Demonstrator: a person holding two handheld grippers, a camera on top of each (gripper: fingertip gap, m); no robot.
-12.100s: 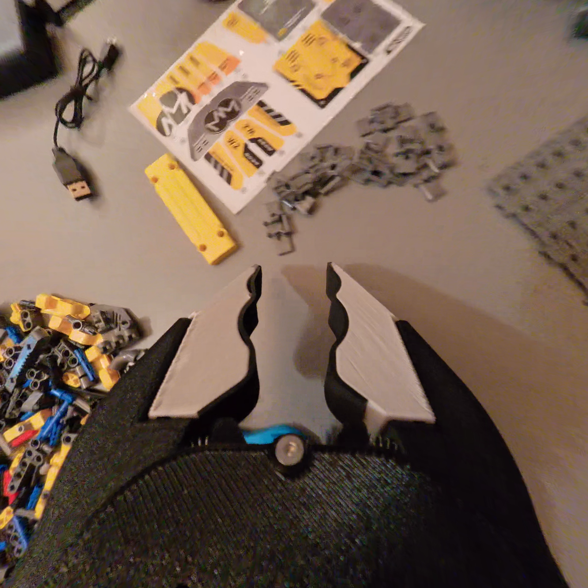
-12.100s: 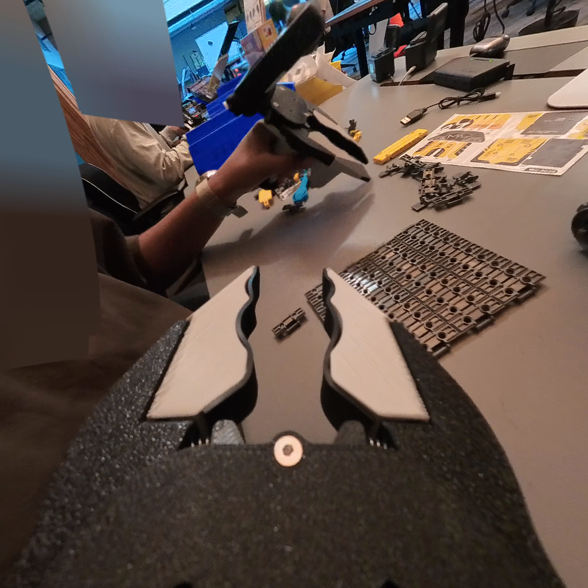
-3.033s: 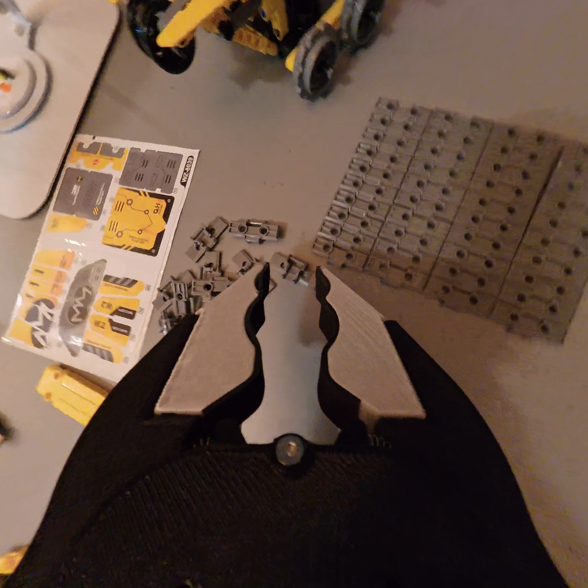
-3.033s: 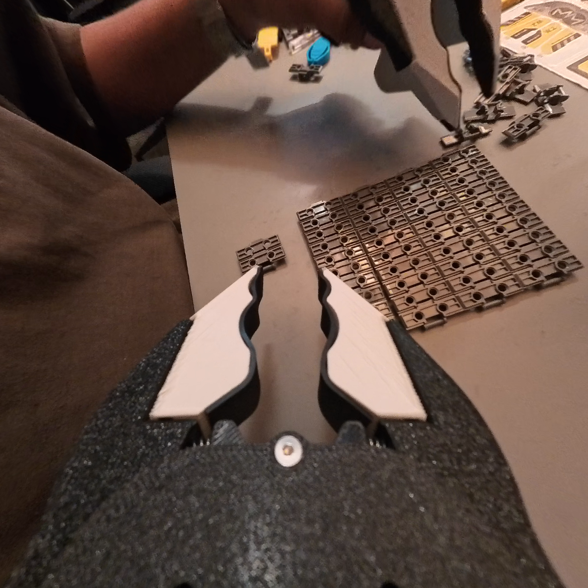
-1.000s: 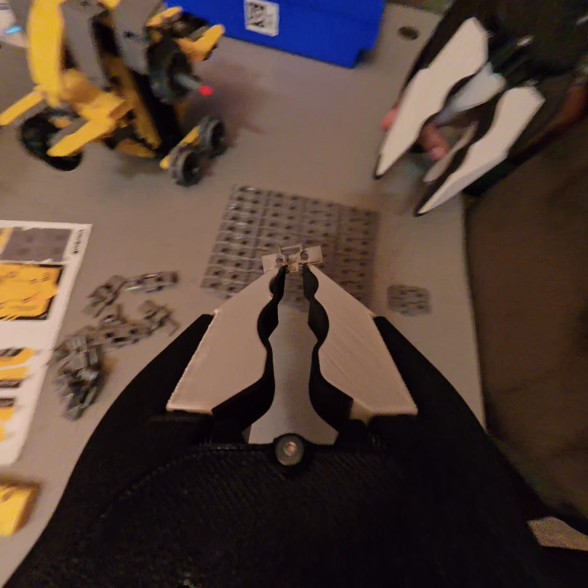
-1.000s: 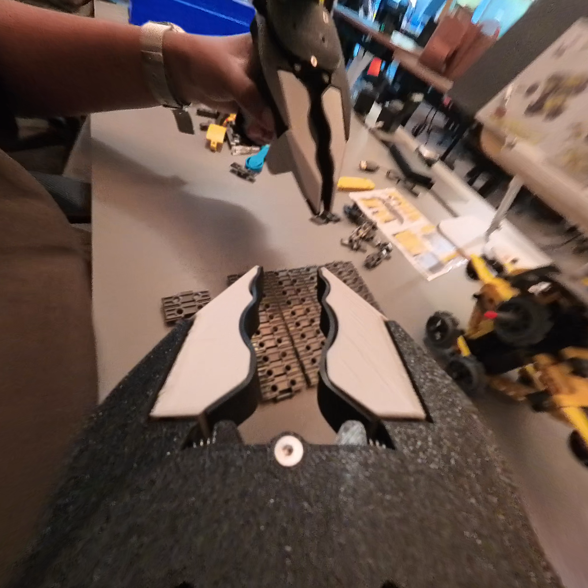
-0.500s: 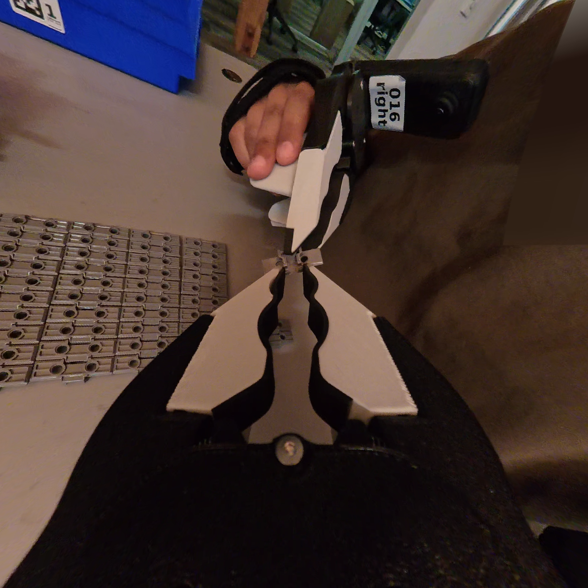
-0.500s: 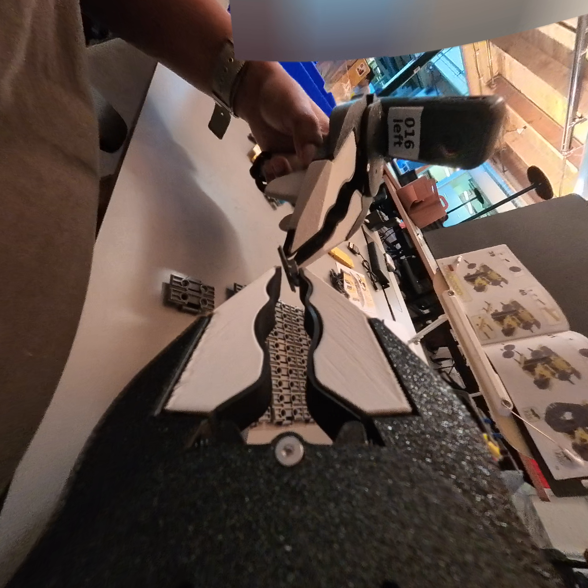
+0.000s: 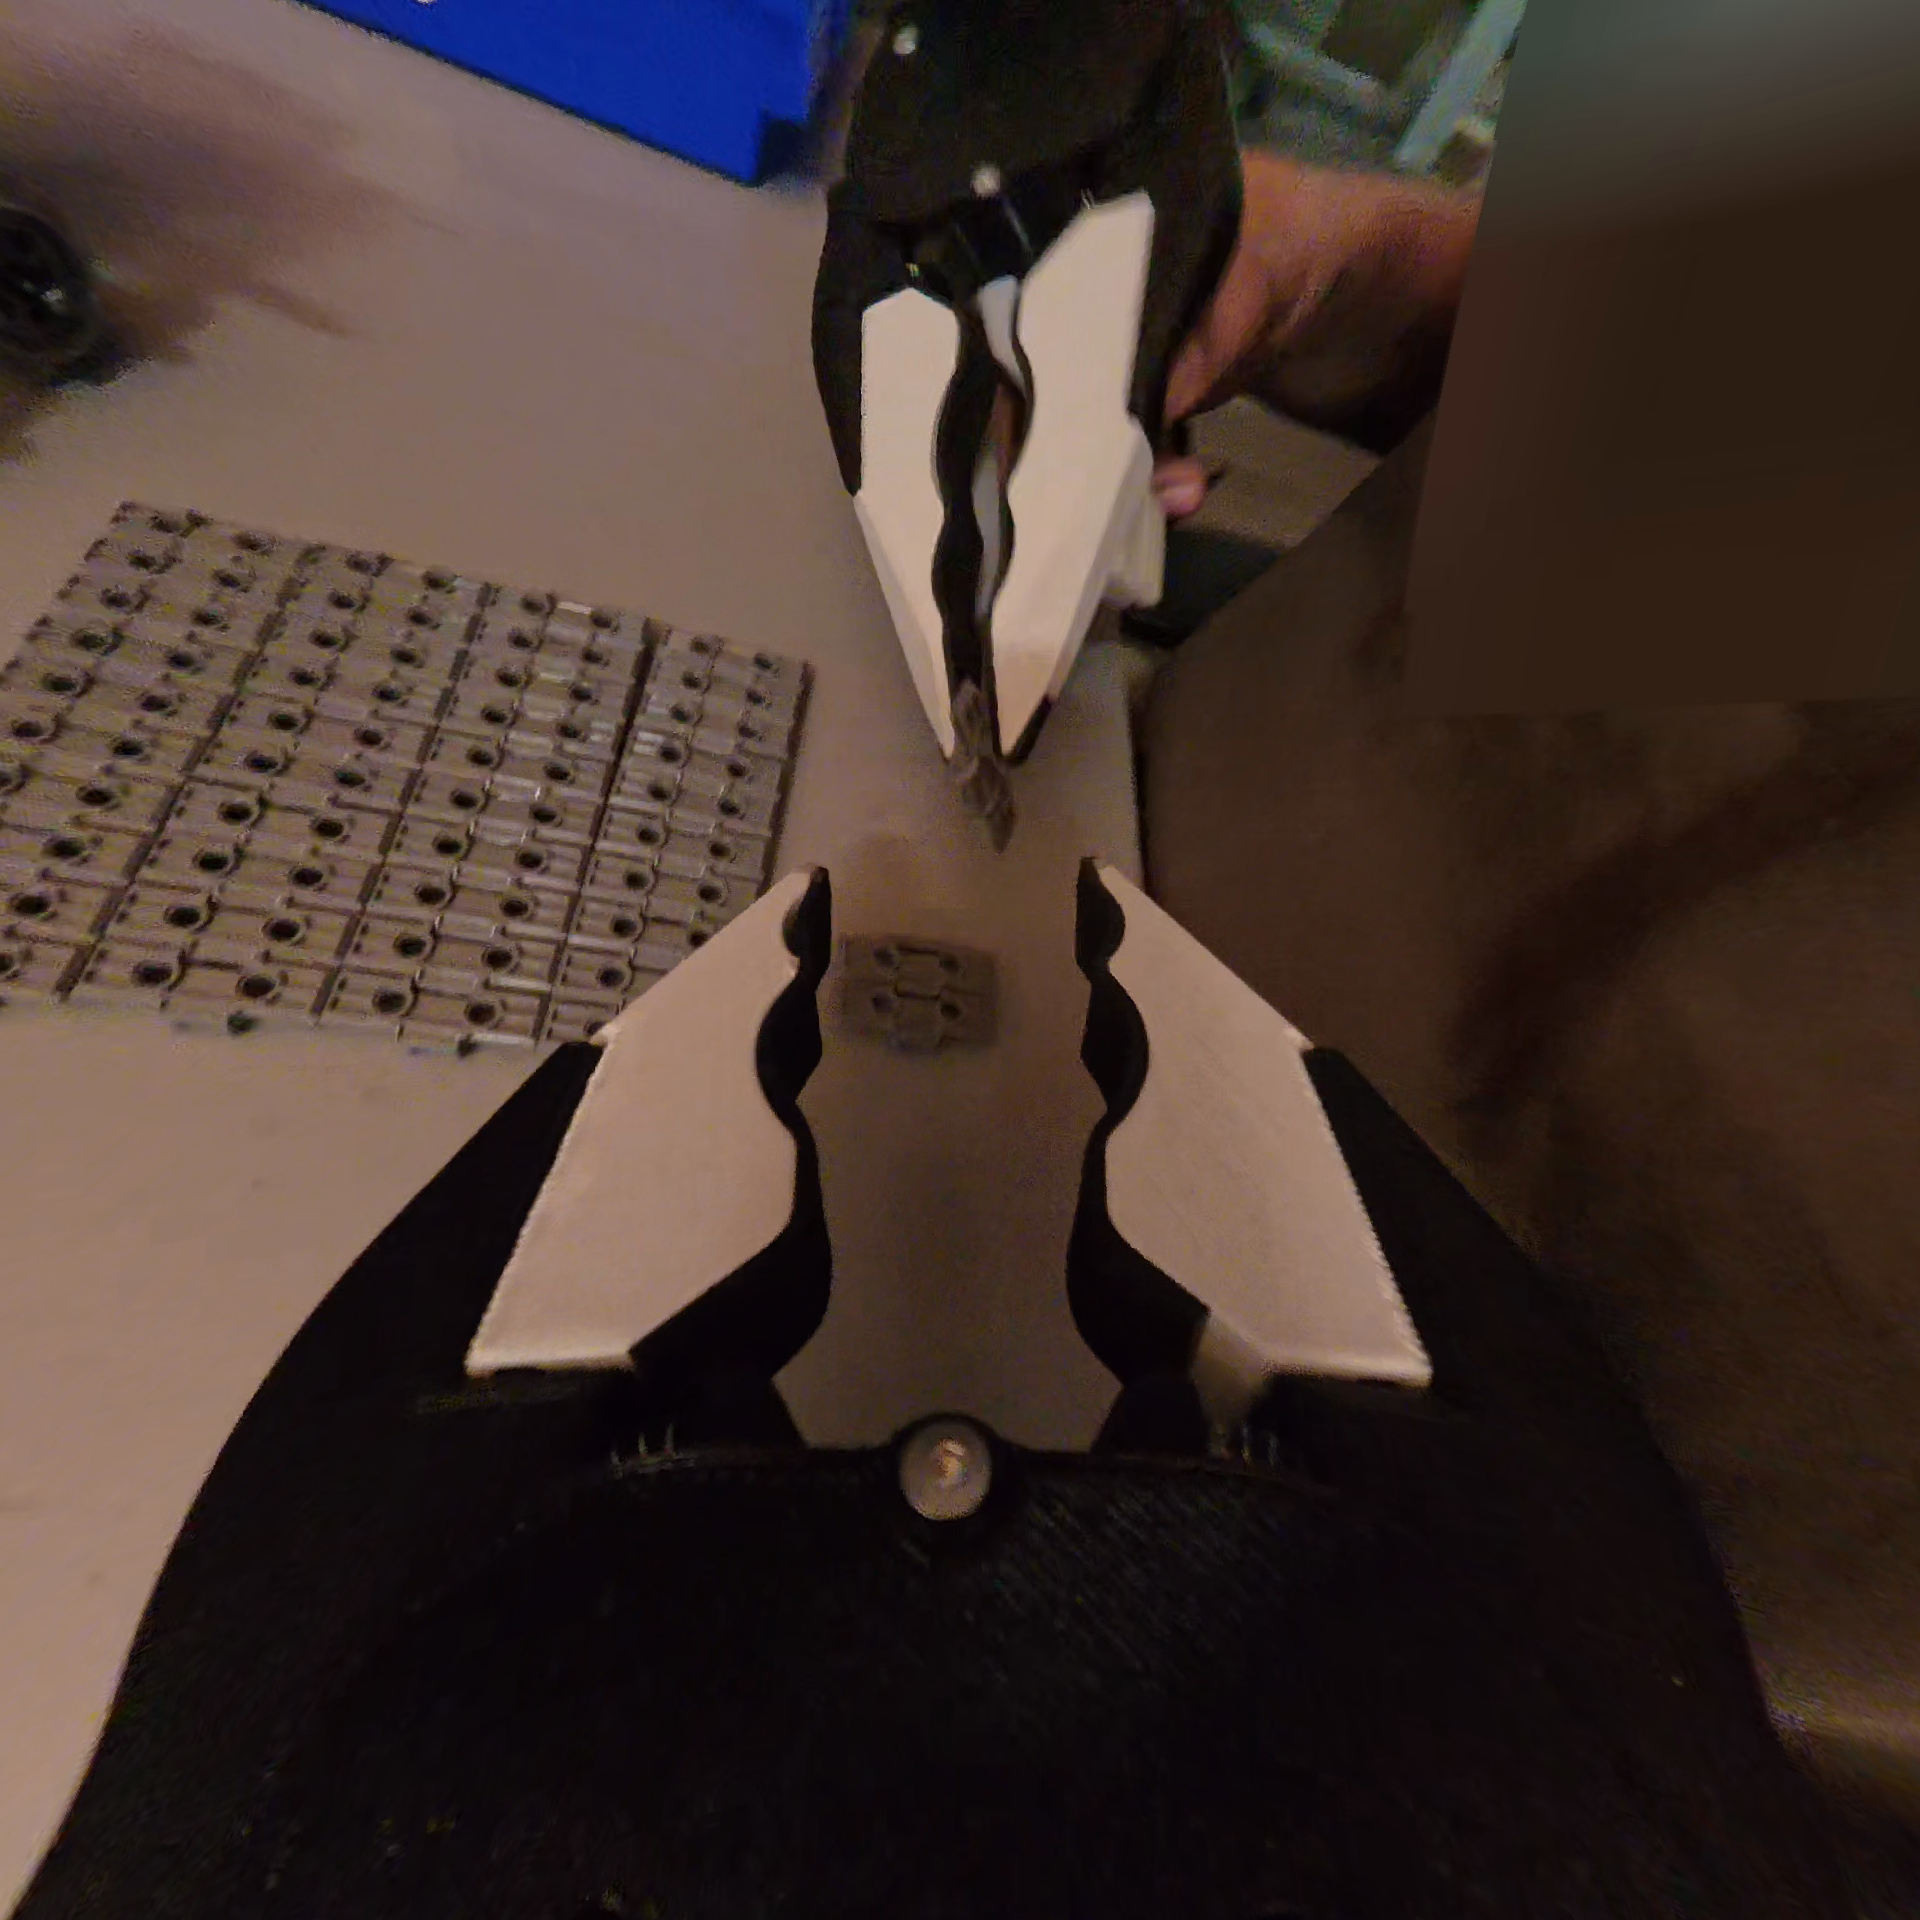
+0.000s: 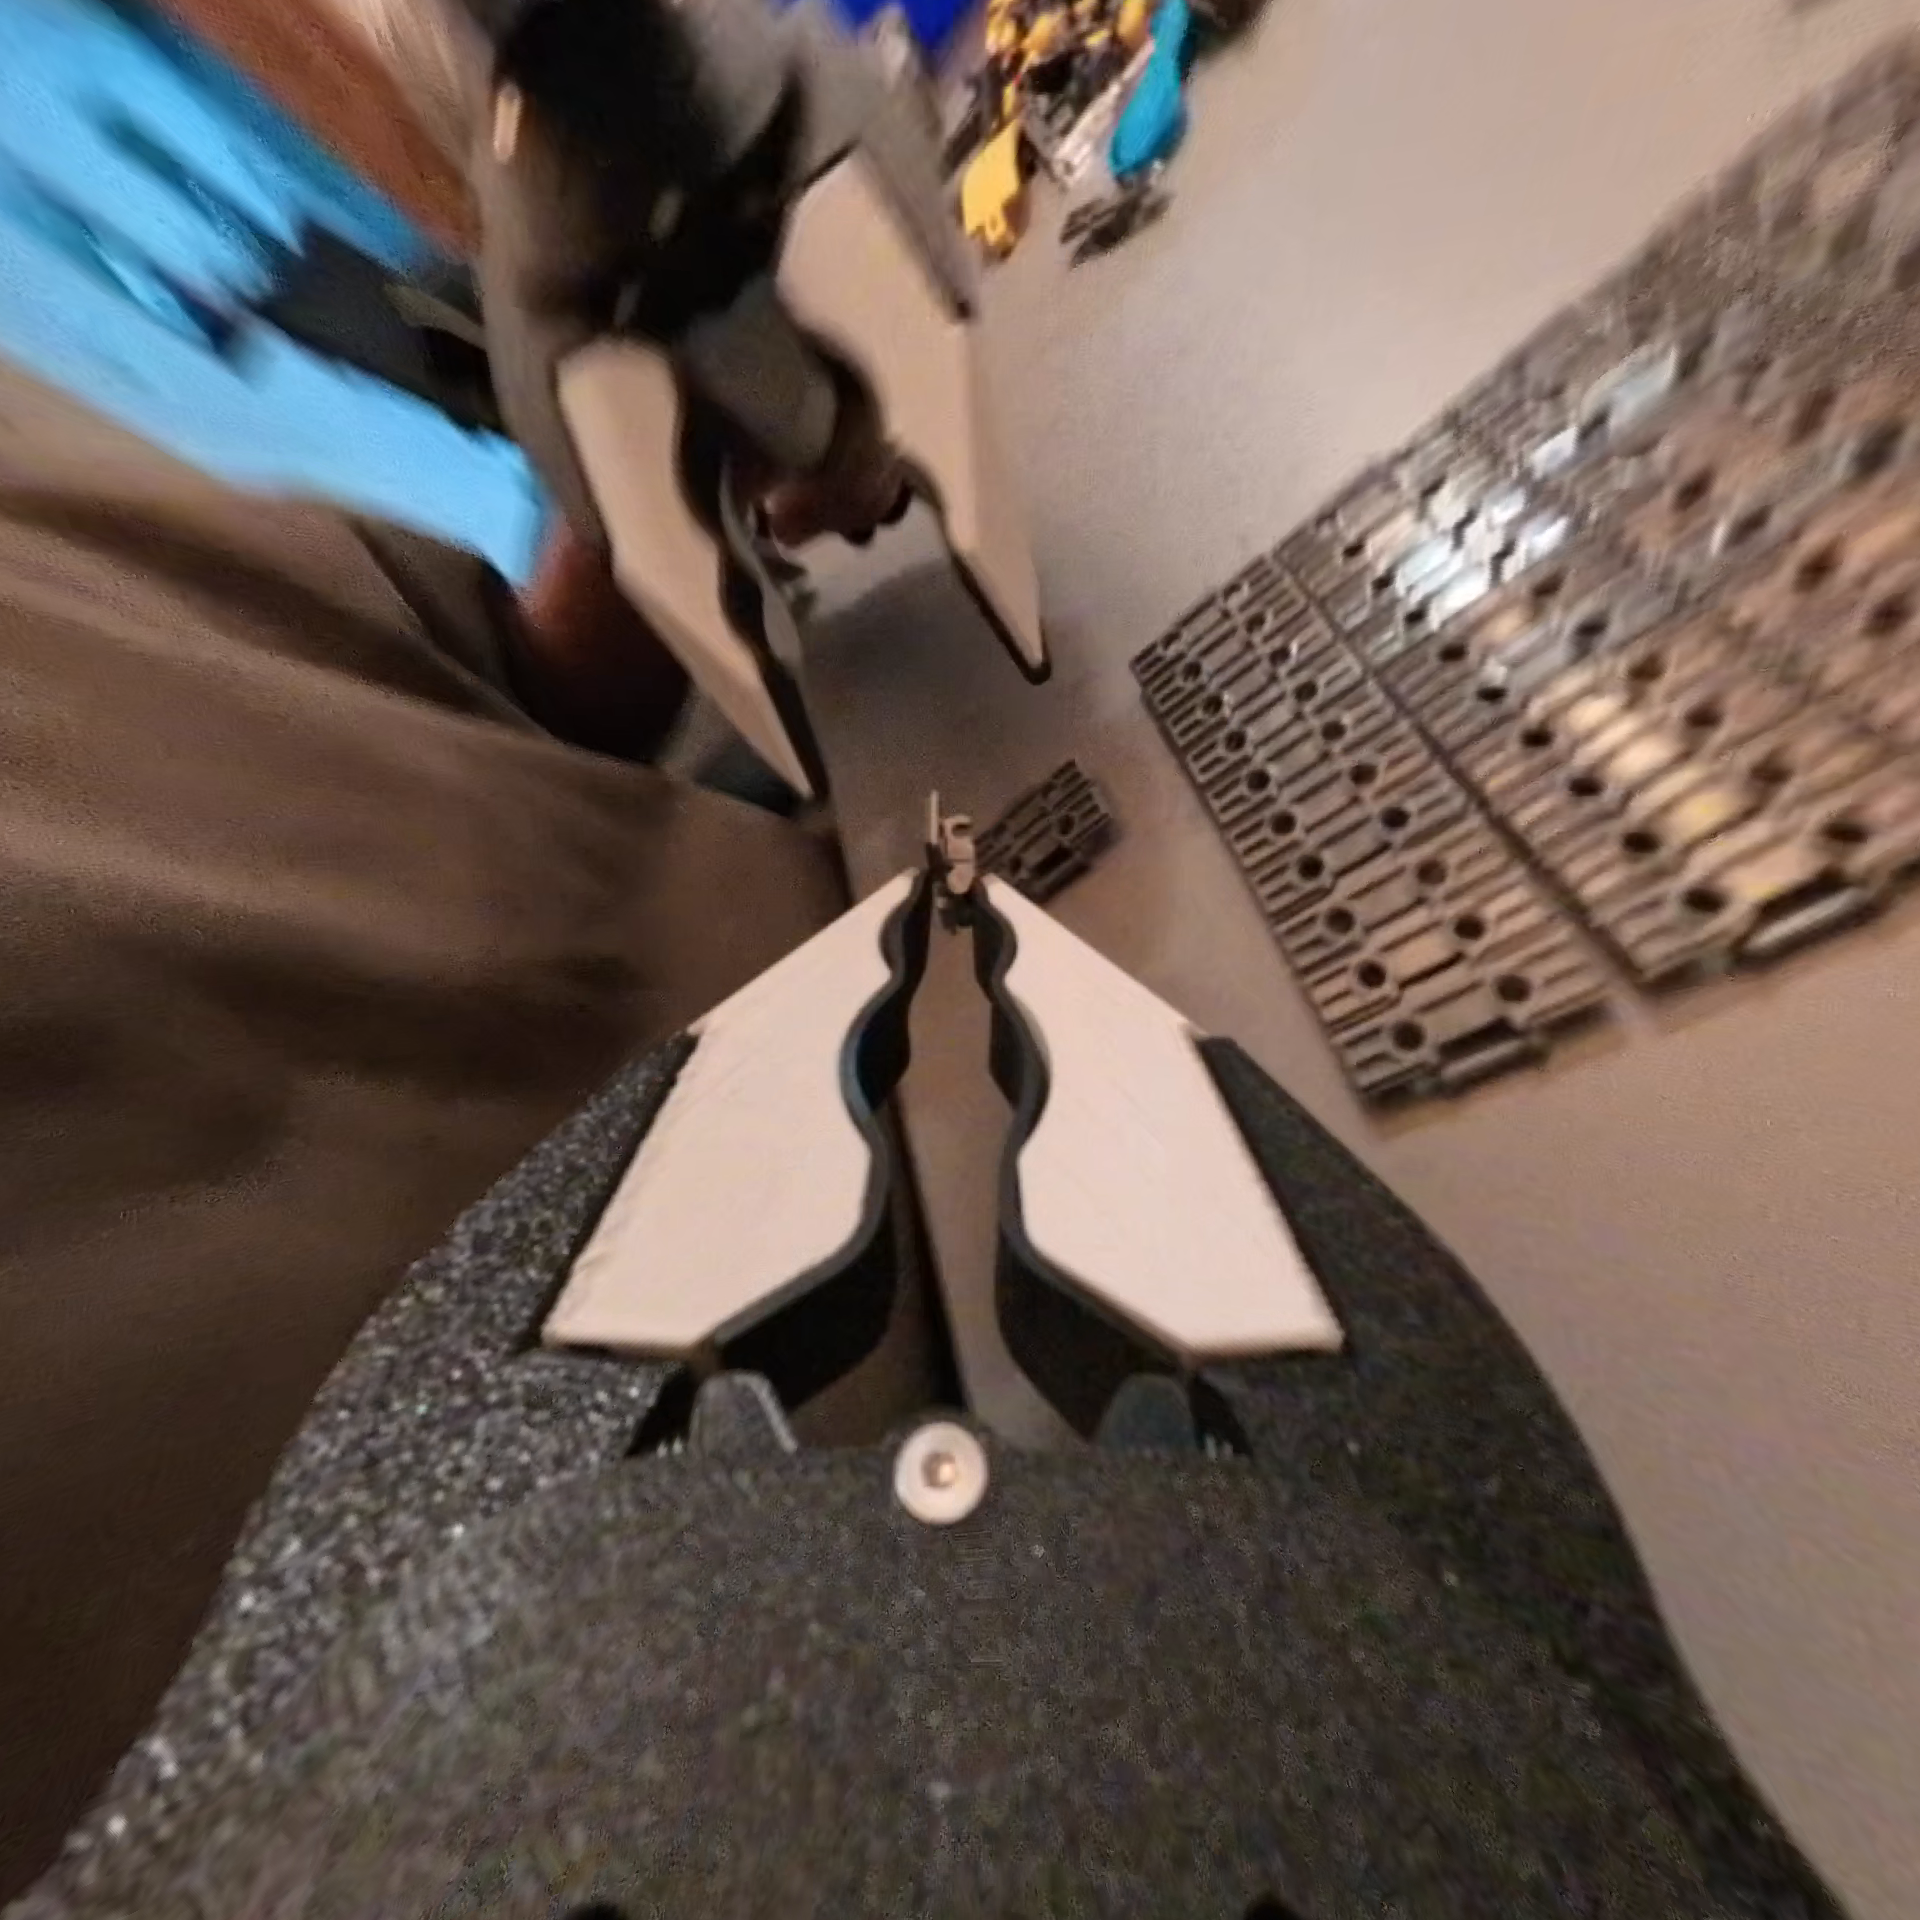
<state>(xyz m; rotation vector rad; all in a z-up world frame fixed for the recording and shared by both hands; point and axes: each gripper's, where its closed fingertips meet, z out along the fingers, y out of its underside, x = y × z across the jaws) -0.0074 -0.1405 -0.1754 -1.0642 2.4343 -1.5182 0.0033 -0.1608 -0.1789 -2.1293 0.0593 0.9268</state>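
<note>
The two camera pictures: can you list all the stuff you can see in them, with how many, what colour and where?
Small grey link piece: one, grey, pinched at the tips of the right gripper, held above the table.
Short joined track piece: one, grey, flat on the table, seen between the open fingers of the left gripper.
Big track mat: one, grey with round holes, flat on the table beside the short piece.
Blue bin: one, blue, far edge of the table.
Loose bricks: a blurred heap, yellow, blue and dark, far end of the table; count unclear.
Table: one, grey-beige.
Left gripper: one, black with pale fingers, open, empty.
Right gripper: one, black with pale fingers, shut on the link.
</note>
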